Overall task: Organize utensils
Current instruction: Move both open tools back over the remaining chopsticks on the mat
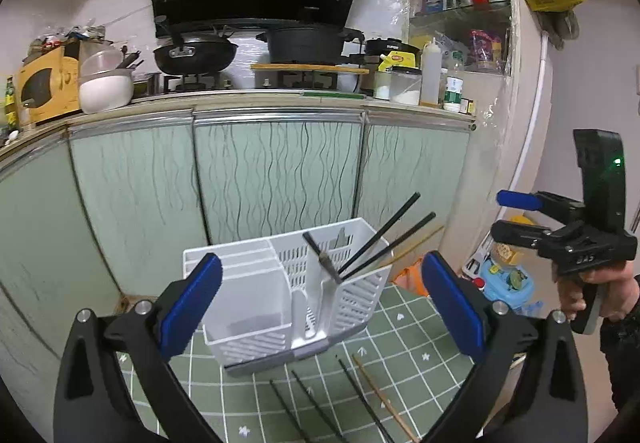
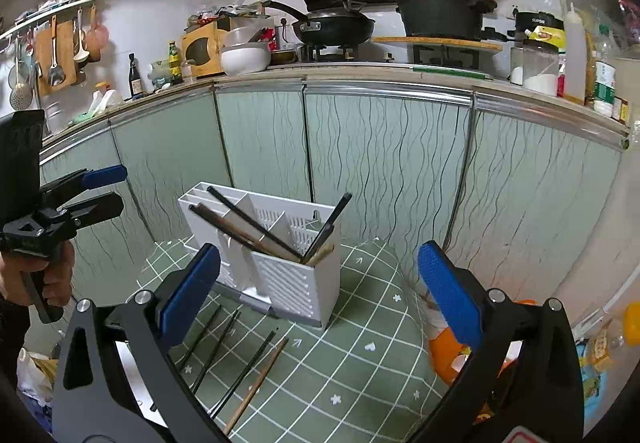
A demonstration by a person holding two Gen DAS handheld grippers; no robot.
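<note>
Both the left gripper (image 1: 322, 307) and the right gripper (image 2: 319, 295) are held wide apart, nothing gripped. The white utensil holder (image 1: 288, 287) is seen beyond the fingers; loose chopsticks (image 2: 240, 367) lie on the worktop (image 2: 360, 363) between them.

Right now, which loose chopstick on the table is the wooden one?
Find the white slotted plastic utensil caddy on the green checked tablecloth. Four loose sticks lie in front of it; the brown wooden chopstick is the only one not black.

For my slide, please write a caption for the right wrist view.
Open right hand-held gripper faces a white utensil holder with chopsticks inside; four more chopsticks lie on the green tablecloth.
</note>
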